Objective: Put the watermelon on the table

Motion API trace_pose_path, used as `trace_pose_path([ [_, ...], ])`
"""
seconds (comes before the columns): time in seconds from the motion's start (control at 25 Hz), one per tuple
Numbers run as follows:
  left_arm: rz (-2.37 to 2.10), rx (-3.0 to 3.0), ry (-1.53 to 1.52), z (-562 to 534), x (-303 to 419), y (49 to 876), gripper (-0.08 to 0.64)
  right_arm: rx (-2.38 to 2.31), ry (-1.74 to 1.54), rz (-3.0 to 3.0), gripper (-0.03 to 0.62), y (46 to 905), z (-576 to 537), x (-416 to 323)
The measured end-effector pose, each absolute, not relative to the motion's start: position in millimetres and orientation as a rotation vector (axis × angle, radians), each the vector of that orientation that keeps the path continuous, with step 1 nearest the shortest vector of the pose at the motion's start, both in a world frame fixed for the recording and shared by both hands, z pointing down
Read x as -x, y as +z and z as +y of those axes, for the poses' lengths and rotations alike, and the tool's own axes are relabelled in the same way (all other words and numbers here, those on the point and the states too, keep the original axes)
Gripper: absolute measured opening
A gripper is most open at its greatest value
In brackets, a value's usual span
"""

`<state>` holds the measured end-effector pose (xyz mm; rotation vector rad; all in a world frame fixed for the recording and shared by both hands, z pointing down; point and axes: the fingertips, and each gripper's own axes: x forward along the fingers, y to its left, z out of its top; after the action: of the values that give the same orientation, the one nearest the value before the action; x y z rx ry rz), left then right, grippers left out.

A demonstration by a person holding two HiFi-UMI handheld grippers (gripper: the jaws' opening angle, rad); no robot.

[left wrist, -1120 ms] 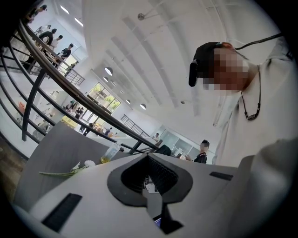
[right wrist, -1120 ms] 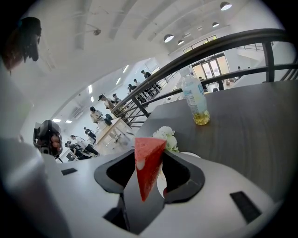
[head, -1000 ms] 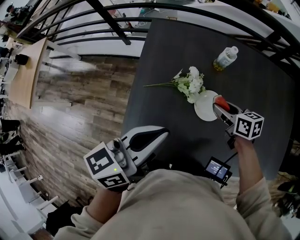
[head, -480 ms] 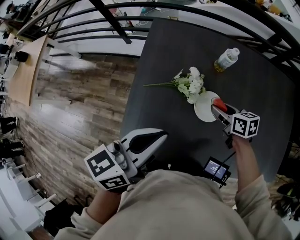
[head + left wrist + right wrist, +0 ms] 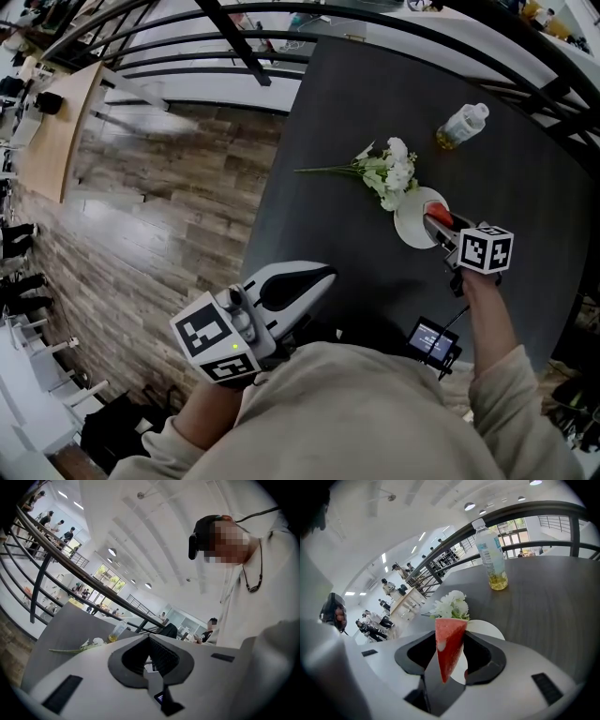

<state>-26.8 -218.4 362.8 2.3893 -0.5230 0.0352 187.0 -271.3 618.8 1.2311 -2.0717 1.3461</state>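
A red wedge of watermelon (image 5: 449,644) stands point-down between the pads of my right gripper (image 5: 450,649), which is shut on it. In the head view the slice (image 5: 439,217) and the right gripper (image 5: 445,228) hang over the near edge of a small white plate (image 5: 411,221) on the dark table (image 5: 356,103). The plate (image 5: 490,629) shows just behind the slice. My left gripper (image 5: 321,274) is held low at the table's near left edge, close to the person's body. Its jaws (image 5: 150,638) meet at the tips with nothing between them.
A bunch of white flowers (image 5: 391,172) lies just left of the plate. A clear bottle with yellowish liquid (image 5: 461,126) stands farther back. A small screen device (image 5: 436,339) sits at the near edge. Black railings curve round the table's far side; wood floor lies to the left.
The right gripper has sunk a little toward the plate with the slice still held. The left gripper has stayed where it was.
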Motion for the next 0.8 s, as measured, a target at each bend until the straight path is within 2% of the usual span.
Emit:
trace_pose_path([
  [0.8,-0.556,-2.376,0.028,-211.2,36.0,367.4,0.003,-1.171,1.280,-1.958,0.195,661.1,-267.6,-186.2],
])
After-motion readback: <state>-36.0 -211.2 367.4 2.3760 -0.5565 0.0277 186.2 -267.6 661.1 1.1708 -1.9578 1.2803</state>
